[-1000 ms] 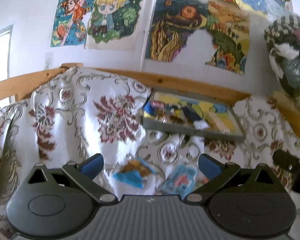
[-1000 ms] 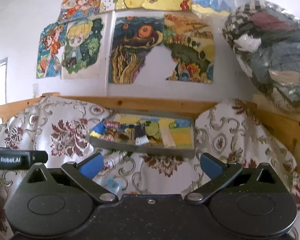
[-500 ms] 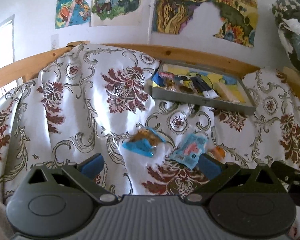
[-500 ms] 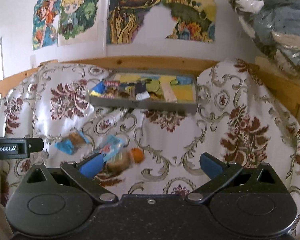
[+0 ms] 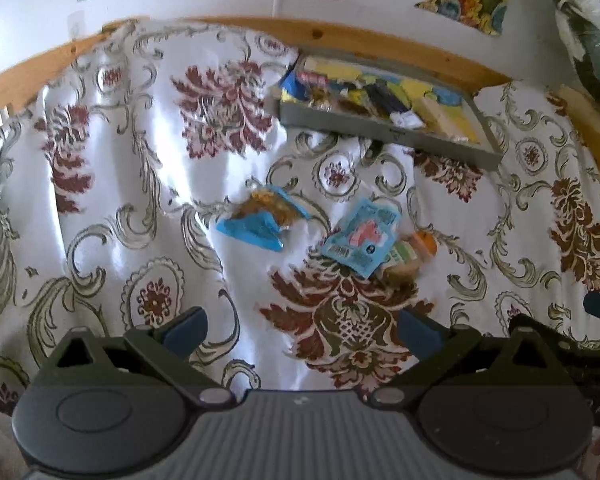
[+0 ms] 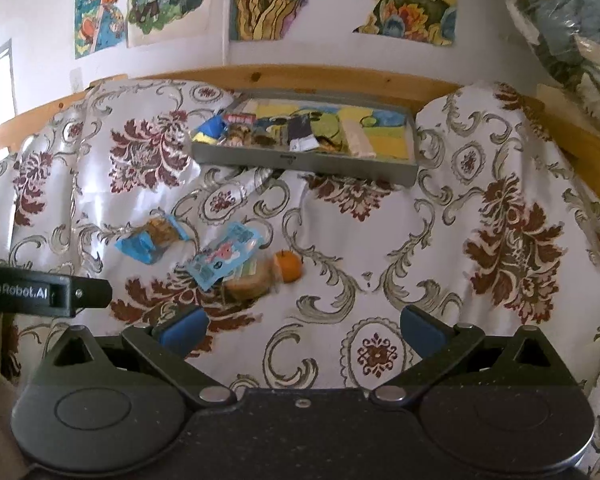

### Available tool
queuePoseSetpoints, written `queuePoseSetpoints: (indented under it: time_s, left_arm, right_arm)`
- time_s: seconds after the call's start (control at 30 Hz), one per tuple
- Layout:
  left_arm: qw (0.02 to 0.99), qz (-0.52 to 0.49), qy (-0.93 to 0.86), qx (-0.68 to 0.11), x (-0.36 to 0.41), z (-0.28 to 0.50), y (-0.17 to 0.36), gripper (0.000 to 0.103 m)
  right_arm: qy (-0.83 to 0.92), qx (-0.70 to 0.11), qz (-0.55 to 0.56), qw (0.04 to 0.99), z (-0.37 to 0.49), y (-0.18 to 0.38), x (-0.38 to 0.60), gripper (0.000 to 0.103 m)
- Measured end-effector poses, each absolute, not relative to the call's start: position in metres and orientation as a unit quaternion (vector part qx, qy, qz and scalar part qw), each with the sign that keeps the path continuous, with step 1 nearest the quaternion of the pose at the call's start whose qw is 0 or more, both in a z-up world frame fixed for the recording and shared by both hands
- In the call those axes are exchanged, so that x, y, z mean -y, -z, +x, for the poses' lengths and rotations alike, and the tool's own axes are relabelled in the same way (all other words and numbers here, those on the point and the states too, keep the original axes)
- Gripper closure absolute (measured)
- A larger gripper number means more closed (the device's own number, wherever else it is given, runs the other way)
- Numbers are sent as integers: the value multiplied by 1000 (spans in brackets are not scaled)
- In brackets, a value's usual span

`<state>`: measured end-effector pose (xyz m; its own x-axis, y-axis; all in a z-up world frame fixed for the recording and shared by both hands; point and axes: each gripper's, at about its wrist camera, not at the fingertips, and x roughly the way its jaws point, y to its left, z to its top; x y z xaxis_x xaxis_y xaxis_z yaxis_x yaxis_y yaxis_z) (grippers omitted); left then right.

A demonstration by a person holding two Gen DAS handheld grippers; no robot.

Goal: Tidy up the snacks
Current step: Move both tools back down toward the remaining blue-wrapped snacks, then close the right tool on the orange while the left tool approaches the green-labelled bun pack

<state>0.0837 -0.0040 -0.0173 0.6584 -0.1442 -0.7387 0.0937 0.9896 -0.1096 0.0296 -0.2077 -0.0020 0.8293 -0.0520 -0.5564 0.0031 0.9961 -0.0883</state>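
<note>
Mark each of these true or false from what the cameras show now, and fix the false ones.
1. Both grippers are open and hold nothing. True: left gripper, right gripper.
2. The grey tray is empty. False: it already holds several snacks.
3. An orange lies on the floral cloth. True.
4. The light blue packet sits inside the tray. False: it lies on the cloth, overlapping a clear-wrapped snack.

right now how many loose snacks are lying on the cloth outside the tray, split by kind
blue packets: 2, the torn blue packet and the light blue packet
clear-wrapped bread: 1, the wrapped bun partly under the light blue packet
orange fruit: 1, the orange touching the bun
total: 4 loose; the grey tray holds more, uncounted
</note>
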Motion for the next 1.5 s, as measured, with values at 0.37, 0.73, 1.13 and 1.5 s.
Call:
queuePoseSetpoints:
  time_s: [0.37, 0.73, 1.13, 1.5]
  left_arm:
    - [882, -34, 77, -464, -1, 112, 29, 0]
    - [877, -31, 86, -472, 2, 136, 41, 0]
    - [884, -24, 133, -447, 20, 143, 47, 0]
    - [875, -43, 174, -449, 41, 151, 62, 0]
  right_arm:
    - [-13, -334, -73, 940, 49, 8, 201, 1]
    - [-25, -339, -115, 933, 70, 12, 196, 1]
    - [-38, -325, -192, 925, 108, 5, 212, 1]
    - [-45, -313, -218, 923, 148, 13, 239, 1]
